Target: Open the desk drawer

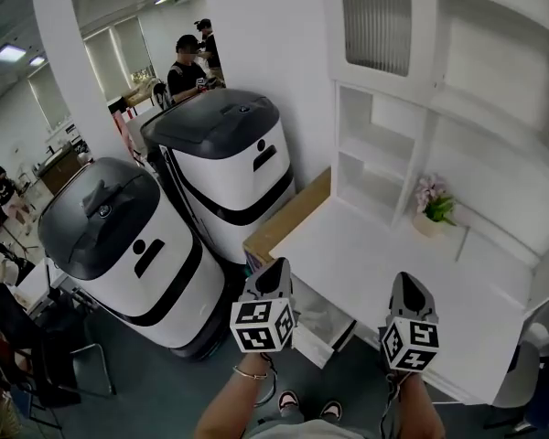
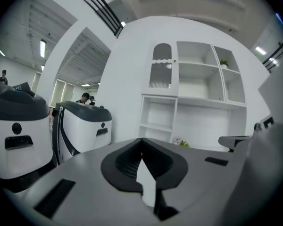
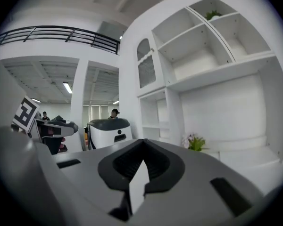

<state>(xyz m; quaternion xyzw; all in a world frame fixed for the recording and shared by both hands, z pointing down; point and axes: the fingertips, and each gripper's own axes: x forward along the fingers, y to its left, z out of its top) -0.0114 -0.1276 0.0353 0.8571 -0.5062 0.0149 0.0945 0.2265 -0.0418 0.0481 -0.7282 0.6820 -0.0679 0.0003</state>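
A white desk [image 1: 412, 273] with a hutch of open shelves [image 1: 384, 154] stands against the wall ahead of me. Under its front left corner what looks like a drawer [image 1: 322, 323] juts out, with a white front. Both grippers are held high, close to the head camera and above the desk's front edge. My left gripper [image 1: 274, 268] [image 2: 141, 140] has its jaws meeting at the tips, with nothing between them. My right gripper [image 1: 409, 282] [image 3: 142, 140] looks the same, shut and empty. Both point roughly level at the shelves. Neither touches the desk.
Two white-and-black machines [image 1: 224, 167] [image 1: 123, 245] stand left of the desk. A small pot of flowers [image 1: 433, 207] sits at the desk's back. A ribbed cabinet door [image 1: 377, 26] is up in the hutch. A white chair [image 1: 522, 373] is at right. People [image 1: 188, 62] stand far behind.
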